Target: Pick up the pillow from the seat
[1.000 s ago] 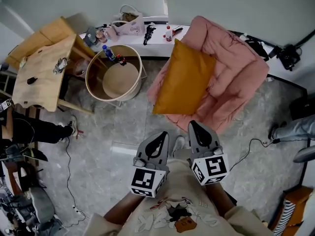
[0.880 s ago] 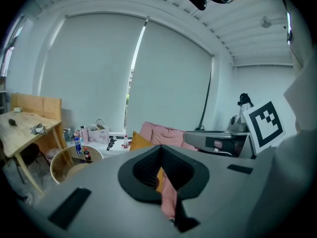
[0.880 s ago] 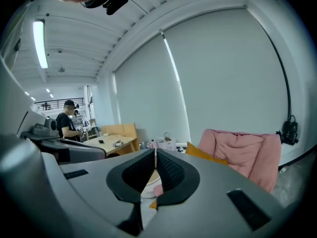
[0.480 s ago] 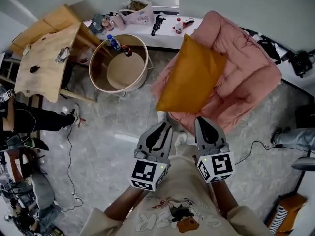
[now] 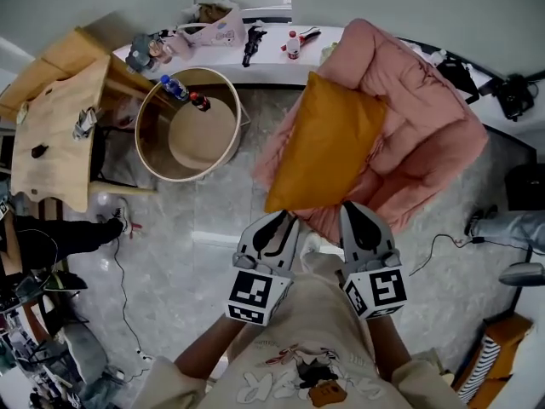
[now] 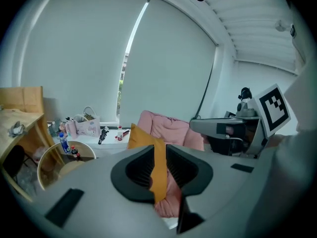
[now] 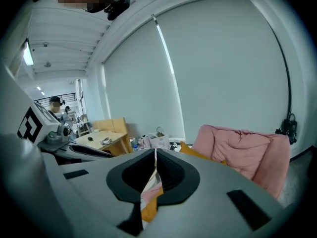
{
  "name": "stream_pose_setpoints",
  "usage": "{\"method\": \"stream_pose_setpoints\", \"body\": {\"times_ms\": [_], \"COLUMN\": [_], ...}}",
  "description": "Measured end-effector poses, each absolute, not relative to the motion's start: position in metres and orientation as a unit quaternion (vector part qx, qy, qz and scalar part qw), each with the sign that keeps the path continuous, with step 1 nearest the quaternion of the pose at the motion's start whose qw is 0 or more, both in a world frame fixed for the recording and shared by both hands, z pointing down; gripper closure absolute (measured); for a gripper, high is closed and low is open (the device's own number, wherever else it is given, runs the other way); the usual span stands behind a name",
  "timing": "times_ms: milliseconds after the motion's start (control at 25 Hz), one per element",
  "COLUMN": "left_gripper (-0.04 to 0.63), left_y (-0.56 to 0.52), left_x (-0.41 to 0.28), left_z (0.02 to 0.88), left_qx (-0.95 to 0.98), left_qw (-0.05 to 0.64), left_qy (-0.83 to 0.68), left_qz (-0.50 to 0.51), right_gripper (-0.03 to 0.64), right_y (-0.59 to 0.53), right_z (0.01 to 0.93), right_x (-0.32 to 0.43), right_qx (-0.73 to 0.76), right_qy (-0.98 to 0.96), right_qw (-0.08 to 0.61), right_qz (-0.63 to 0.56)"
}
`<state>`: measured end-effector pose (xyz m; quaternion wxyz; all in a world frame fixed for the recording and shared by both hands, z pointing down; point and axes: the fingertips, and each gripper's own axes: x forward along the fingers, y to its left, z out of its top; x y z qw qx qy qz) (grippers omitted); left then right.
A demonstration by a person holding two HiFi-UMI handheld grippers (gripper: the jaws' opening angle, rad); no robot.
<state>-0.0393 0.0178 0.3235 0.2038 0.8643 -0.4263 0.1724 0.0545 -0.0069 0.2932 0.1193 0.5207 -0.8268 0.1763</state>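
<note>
An orange pillow [image 5: 324, 147] leans upright on the seat of a pink padded armchair [image 5: 417, 135]. Both grippers hover side by side just short of the chair's front edge, touching nothing. The left gripper [image 5: 281, 220] points at the pillow's lower corner. Its jaws are opening, with a narrow gap [image 6: 159, 152] and nothing between them; the far pillow [image 6: 141, 137] shows beyond. The right gripper [image 5: 358, 211] is shut, its tips [image 7: 155, 155] meeting and nothing held. In its view the pillow [image 7: 189, 148] and armchair [image 7: 242, 143] lie ahead to the right.
A round wooden tub [image 5: 192, 126] with bottles on its rim stands left of the chair. Behind it a white ledge [image 5: 268, 66] carries a bag and small items. A wooden table [image 5: 60, 126] is far left. A cable [image 5: 434, 250] lies on the floor at right.
Both grippers have edged forward toward the chair's front edge. The pillow has stayed in place on the seat.
</note>
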Motion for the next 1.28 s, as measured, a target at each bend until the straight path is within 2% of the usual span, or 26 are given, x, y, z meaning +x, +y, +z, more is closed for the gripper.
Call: {"method": "stream_pose_setpoints", "body": {"times_ms": [560, 920, 1280], "left_gripper": [0.522, 0.446, 0.417], "left_y": [-0.104, -0.144, -0.167], "left_x": [-0.033, -0.036, -0.019], "left_z": [0.366, 0.413, 0.471], "left_qx": [0.895, 0.893, 0.879], "left_qw": [0.236, 0.251, 0.254], "left_qy": [-0.330, -0.302, -0.319], "left_qz": [0.186, 0.219, 0.248], "right_gripper": [0.589, 0.589, 0.589], "right_y": [-0.127, -0.165, -0.188], "right_z": [0.325, 0.347, 0.402], "right_x": [0.043, 0.045, 0.071], "right_qx": [0.560, 0.562, 0.534], "right_qy": [-0.790, -0.781, -0.793], "right_qw": [0.154, 0.175, 0.192], "right_qz": [0.196, 0.209, 0.223]}}
